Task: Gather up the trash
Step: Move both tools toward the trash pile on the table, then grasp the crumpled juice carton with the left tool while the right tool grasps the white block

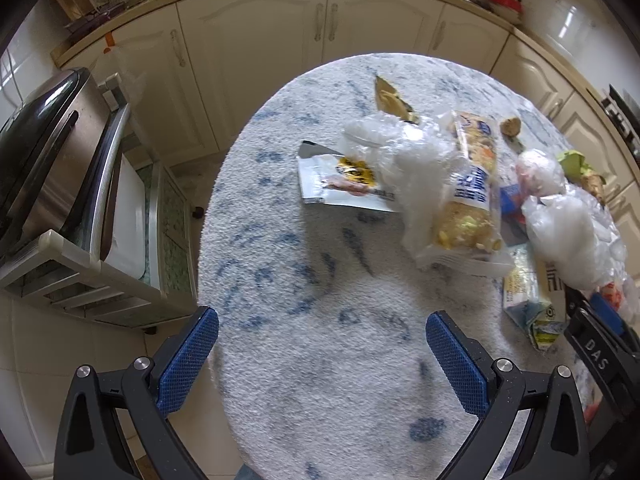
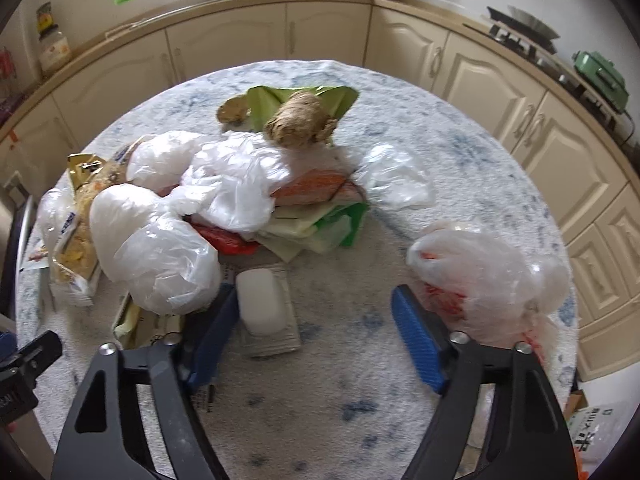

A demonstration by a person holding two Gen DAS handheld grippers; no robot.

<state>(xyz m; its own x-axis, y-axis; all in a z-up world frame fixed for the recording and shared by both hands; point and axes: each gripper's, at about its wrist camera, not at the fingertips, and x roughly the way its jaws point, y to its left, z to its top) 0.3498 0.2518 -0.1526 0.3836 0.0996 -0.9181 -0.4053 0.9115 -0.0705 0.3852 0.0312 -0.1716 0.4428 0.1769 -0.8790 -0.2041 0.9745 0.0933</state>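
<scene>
White-and-blue fleecy cover on a round desk (image 1: 320, 340); near half bare under my left claw (image 1: 322, 340), which hangs wide apart, holding nothing, its left finger out past the desk's rim over the floor.

Item: snack bag (image 1: 468, 196), yellow and blue, tilted up among crumpled clear plastic (image 1: 404, 156), mid-desk. Item: flat white wrapper (image 1: 340, 180) just left of it, touching the plastic. Item: gold foil scrap (image 1: 390, 98) beyond, toward the far edge.

My right claw (image 2: 316, 336) is also wide and grips nothing. Item: white block on a grey packet (image 2: 264, 304), lying against the inside of my left finger. Item: knotted clear bag with red print (image 2: 480, 272), just outside my right finger (touching or not, I cannot tell). Item: central heap of white plastic bags (image 2: 224, 184) over orange, red and green wrappers, with a ginger root (image 2: 296, 120) and green paper (image 2: 280, 100) on top.

Open cover runs down the middle between my right claw's fingers.

Surroundings: cream cabinets (image 2: 328, 28) curve around the desk; a steel appliance (image 1: 48, 152) stands off its left edge.
</scene>
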